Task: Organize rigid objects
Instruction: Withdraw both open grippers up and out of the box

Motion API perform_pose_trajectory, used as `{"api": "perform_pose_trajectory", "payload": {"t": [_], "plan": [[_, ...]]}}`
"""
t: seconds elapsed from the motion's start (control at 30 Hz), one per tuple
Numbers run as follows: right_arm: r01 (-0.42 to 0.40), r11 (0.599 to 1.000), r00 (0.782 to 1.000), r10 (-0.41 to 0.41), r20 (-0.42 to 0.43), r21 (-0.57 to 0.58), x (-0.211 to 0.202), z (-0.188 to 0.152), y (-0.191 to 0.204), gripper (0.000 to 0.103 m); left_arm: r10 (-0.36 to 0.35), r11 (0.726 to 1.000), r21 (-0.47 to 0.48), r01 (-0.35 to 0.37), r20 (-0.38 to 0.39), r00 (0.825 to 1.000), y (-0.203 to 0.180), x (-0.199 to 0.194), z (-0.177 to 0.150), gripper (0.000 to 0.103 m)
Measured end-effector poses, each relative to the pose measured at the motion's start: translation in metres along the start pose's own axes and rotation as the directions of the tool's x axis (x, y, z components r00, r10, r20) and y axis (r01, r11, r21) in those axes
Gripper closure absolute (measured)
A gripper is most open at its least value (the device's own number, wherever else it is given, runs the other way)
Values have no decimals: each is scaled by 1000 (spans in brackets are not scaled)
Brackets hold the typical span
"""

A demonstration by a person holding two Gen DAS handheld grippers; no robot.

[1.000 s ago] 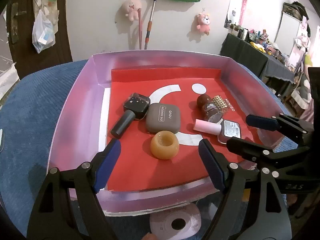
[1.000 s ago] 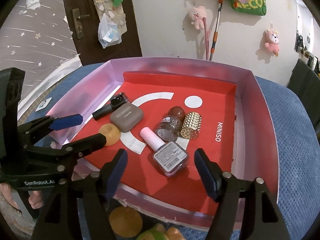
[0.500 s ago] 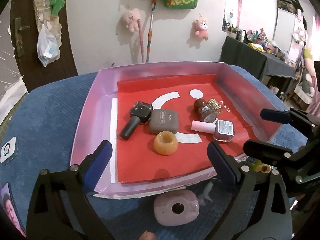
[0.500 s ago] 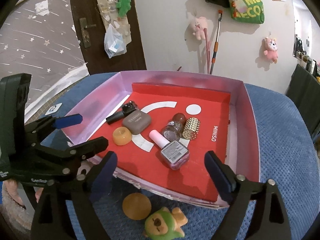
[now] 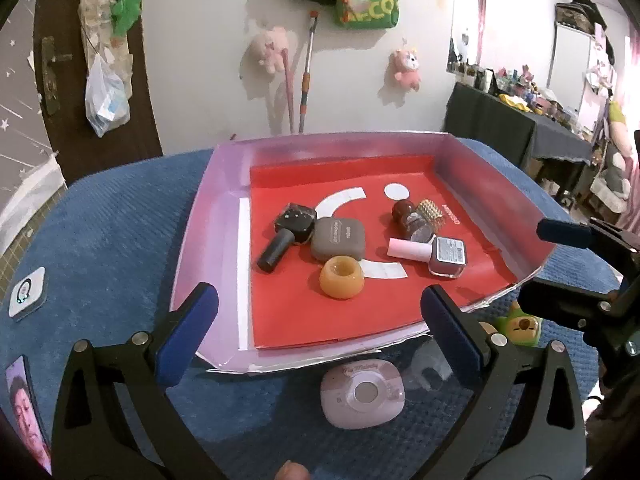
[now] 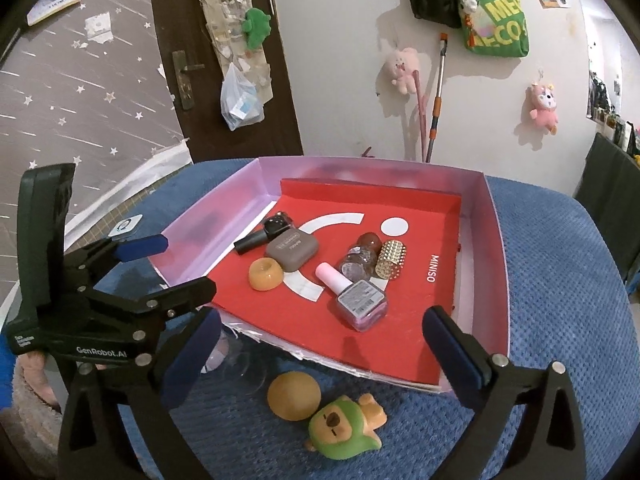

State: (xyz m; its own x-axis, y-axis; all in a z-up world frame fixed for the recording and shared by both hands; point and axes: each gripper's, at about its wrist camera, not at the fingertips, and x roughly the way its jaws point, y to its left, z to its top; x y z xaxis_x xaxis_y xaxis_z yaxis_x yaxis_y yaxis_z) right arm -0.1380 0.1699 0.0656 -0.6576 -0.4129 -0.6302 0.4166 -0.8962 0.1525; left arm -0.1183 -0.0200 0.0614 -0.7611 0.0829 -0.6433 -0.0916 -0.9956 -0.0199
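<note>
Both grippers, left [image 5: 318,314] and right [image 6: 320,336], just opened wide and empty (nothing between jaws), poised near the tray [image 5: 208,216] for leftover toys.

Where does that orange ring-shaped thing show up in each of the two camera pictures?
Left wrist view: the orange ring lies near the middle of the red tray floor, just in front of the grey case.
Right wrist view: the orange ring lies left of centre, again beside the grey case.
Shared landmark: the grey case.

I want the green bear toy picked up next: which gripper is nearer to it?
Right. The green bear toy lies just below the open right gripper; the left gripper hangs off to the toy's left, over the pale round case.
</note>
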Motion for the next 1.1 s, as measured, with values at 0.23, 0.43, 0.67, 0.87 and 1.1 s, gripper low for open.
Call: {"api": "perform_pose_trajectory", "payload": {"t": [0.23, 0.43, 0.67, 0.87, 1.1], "plan": [[-13, 1000, 1000, 12, 11, 10, -9, -7, 0, 0, -12, 1000, -18, 12, -5, 1000, 4, -5, -3, 0], [-12, 1000, 1000, 11, 21, 19, -14, -11, 1, 0, -20, 1000, -23, 19, -22, 1000, 5, -9, -10, 0], [-16, 999, 1000, 15, 19, 29, -19, -18, 1, 0, -40, 999, -30, 38, -58, 998, 7, -12, -21, 0], [-10, 999, 1000, 10, 11, 31, -21, -27, 1, 0, -43, 999, -34, 40, -68, 997, 6, -16, -33, 0], [19, 1000, 1000, -19, -13, 25, -21, -41, 1, 0, -54, 999, -10, 53, -83, 995, -2, -17, -44, 0]]}}
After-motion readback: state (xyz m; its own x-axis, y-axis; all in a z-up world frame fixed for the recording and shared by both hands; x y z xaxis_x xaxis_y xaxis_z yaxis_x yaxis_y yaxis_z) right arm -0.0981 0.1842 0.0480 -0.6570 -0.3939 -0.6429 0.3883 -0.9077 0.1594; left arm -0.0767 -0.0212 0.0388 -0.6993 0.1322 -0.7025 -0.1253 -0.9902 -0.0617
